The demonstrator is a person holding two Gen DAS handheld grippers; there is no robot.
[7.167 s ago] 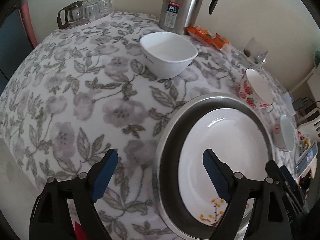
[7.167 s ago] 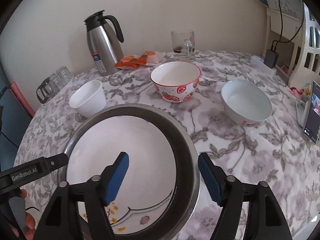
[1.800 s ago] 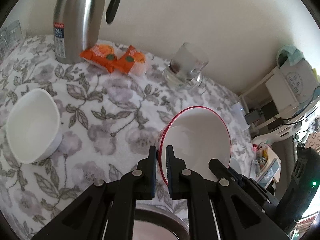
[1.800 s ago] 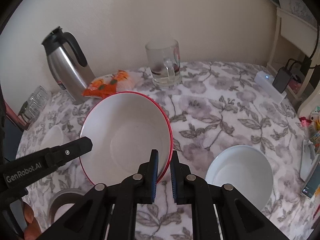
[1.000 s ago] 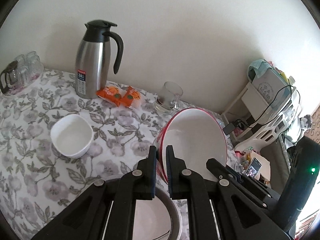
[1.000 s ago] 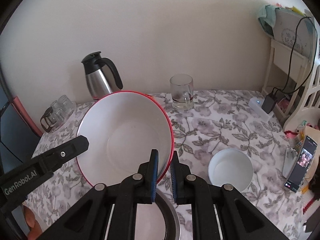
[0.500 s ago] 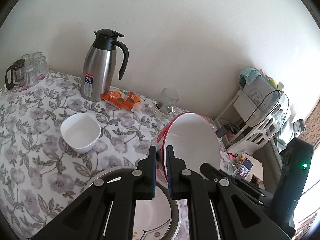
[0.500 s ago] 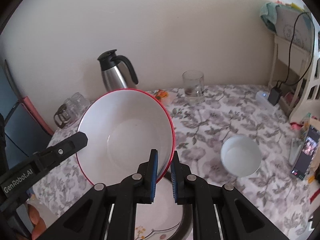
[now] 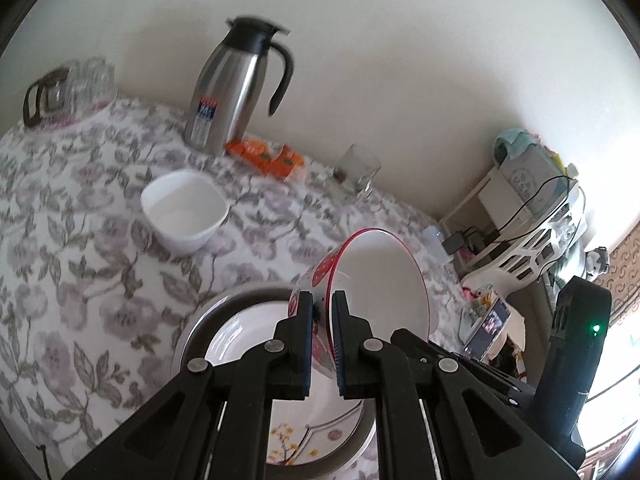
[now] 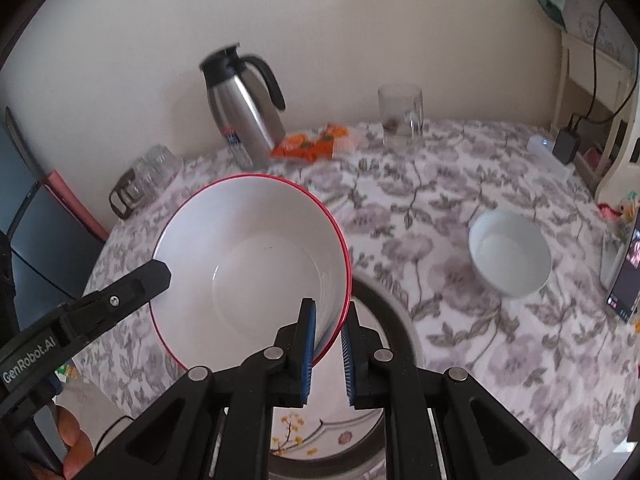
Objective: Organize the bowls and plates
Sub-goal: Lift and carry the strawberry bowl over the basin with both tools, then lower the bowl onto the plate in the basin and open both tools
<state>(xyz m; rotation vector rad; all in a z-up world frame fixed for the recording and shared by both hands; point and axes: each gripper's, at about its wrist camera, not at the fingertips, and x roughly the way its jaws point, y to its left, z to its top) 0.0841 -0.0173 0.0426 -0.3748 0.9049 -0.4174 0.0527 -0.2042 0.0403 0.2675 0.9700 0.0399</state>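
A white bowl with a red rim and strawberry pattern [image 10: 256, 264] hangs in the air, tilted, held by both grippers. My left gripper [image 9: 321, 312] is shut on the bowl's [image 9: 376, 284] left rim, my right gripper [image 10: 328, 320] on the opposite rim. In the right wrist view the left gripper [image 10: 158, 270] reaches in from the left. Below the bowl lies a white flower-painted plate [image 9: 244, 336] inside a steel plate [image 9: 200, 320]. A squarish white bowl [image 9: 184, 212] stands further back; a round white bowl [image 10: 510, 256] stands at the right.
On the floral tablecloth [image 9: 80, 248] stand a steel thermos jug [image 9: 236, 88], orange snack packets [image 9: 266, 158], a glass mug [image 10: 402, 114] and a tray of glasses [image 9: 68, 88]. A phone [image 10: 624, 276] leans at the right edge. A white shelf [image 9: 532, 216] stands beyond.
Both grippers have carried the red-rimmed bowl down and towards the stacked plates; the table looks nearer and the plates show more fully beneath the bowl.
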